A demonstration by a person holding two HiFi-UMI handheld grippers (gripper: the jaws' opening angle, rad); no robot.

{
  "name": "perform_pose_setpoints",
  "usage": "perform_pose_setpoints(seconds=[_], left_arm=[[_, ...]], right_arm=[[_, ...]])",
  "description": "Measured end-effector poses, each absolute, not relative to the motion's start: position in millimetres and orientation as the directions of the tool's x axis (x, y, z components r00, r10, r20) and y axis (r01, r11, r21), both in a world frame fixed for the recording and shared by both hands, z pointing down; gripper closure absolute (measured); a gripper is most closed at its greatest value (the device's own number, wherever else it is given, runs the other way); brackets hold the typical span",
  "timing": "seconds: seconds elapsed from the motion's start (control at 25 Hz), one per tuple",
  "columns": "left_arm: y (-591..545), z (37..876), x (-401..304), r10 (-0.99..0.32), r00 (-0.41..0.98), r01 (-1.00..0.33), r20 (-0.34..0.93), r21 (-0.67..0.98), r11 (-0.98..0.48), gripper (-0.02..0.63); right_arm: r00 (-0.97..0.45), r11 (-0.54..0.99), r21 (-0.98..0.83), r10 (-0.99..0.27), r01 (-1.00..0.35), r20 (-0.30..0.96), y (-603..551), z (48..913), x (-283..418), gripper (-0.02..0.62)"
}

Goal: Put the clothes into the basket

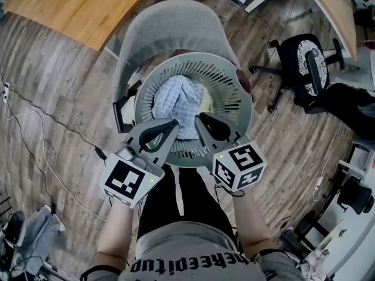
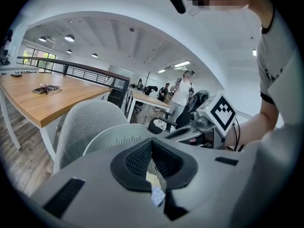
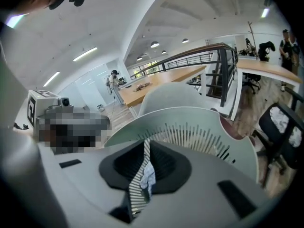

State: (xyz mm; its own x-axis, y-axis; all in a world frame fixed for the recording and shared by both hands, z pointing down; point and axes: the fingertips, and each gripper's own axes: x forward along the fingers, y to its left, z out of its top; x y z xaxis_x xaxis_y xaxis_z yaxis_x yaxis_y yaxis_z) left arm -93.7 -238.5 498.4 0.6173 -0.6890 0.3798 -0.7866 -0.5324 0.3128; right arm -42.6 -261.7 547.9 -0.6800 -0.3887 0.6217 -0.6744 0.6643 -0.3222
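Note:
A pale green slatted basket (image 1: 235, 76) stands on a grey chair (image 1: 170, 22) right in front of me. A blue checked cloth (image 1: 179, 105) lies bunched inside it, with a paler garment (image 1: 206, 101) at its right. My left gripper (image 1: 175, 124) reaches over the near rim, its tips at the cloth's lower left edge. In the left gripper view, the left gripper (image 2: 152, 144) has its pads together and nothing between them. My right gripper (image 1: 199, 117) sits at the cloth's right edge. In its own view the right gripper (image 3: 146, 144) is shut, with slats and blue cloth (image 3: 149, 177) showing through the slit behind the tips.
A wooden table (image 1: 88, 10) stands at the far left, and another desk edge (image 1: 334, 4) is at the far right. A black office chair (image 1: 304, 57) is to the right of the basket. Cables (image 1: 35, 127) trail over the wooden floor on the left.

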Motion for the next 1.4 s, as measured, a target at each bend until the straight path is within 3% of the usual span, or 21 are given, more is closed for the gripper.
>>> perform_pose_setpoints(seconds=[0.2, 1.4], left_arm=[[-239, 486, -85, -0.69, 0.622, -0.783, 0.369, 0.298, -0.546, 0.591], [-231, 397, -36, -0.68, 0.677, -0.733, 0.28, 0.183, -0.655, 0.591]], right_arm=[[-0.713, 0.674, -0.346, -0.393, -0.653, 0.58, -258, 529, -40, 0.584], [-0.78, 0.751, -0.262, -0.498, -0.606, 0.378, -235, 399, -15, 0.584]])
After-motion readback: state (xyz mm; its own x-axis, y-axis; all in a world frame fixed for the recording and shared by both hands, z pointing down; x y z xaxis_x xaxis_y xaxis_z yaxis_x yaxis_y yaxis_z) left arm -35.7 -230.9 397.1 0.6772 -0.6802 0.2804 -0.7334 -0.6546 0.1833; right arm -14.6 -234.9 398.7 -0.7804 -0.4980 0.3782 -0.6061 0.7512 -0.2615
